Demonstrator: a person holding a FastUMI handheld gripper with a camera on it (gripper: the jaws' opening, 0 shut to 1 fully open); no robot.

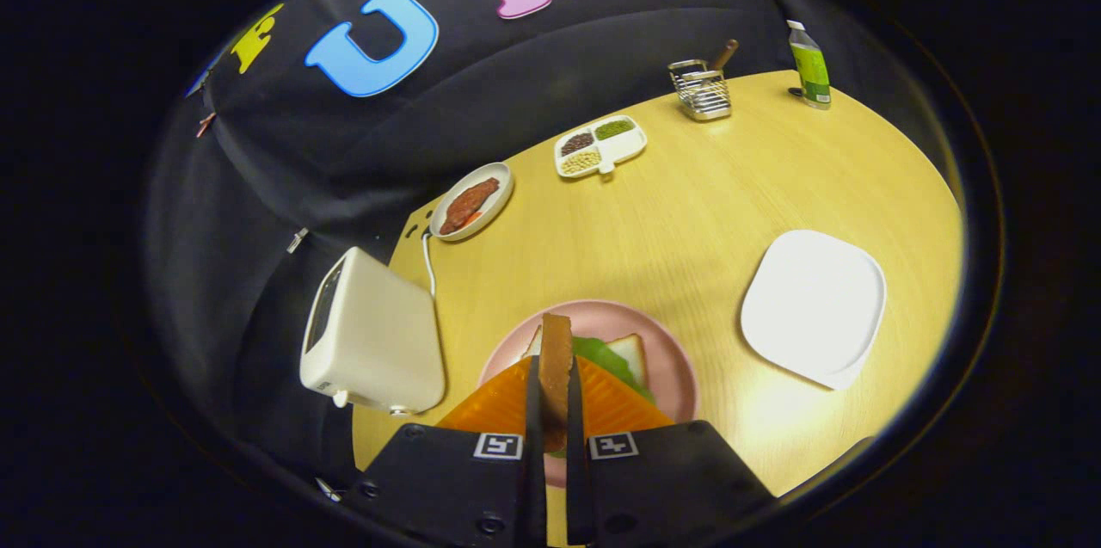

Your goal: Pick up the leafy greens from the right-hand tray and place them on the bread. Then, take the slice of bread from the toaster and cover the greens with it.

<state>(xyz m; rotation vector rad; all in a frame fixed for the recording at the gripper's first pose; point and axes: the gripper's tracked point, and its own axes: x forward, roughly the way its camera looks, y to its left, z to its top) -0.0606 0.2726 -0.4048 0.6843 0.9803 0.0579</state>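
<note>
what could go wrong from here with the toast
The hand-held gripper pinches the bread slice on edge above the pink plate, so it may land tilted or off-centre over the leafy greens. Releasing high could shove the greens off the lower bread. The toaster sits close beside.

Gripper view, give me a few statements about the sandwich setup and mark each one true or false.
1. The gripper jaws are shut on a bread slice. True.
2. Greens lie on the bread on the pink plate. True.
3. The white tray holds greens. False: it is bare.
4. The toaster stands right of the pink plate. False: it stands left.
</note>
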